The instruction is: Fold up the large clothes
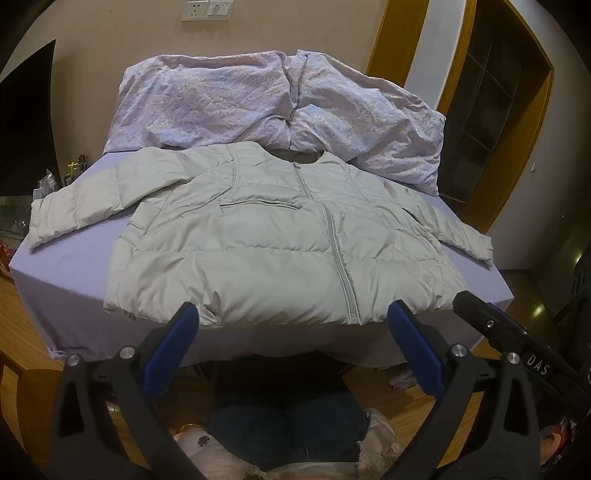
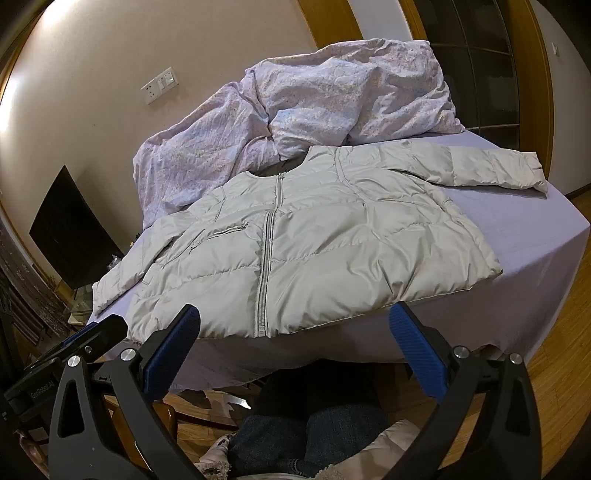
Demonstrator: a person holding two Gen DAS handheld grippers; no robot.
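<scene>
Both tongs, left [image 1: 291, 314] and right [image 2: 293, 315], are being held wide open, empty; jacket [image 1: 280, 236] is lying unfolded on bed [image 1: 66, 295].

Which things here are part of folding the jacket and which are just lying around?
Part of the job:
- pale puffer jacket, spread flat, zipped
- left gripper, open
- right gripper, open
- bed, the folding surface

Just lying about:
- bunched floral duvet
- wall socket
</scene>
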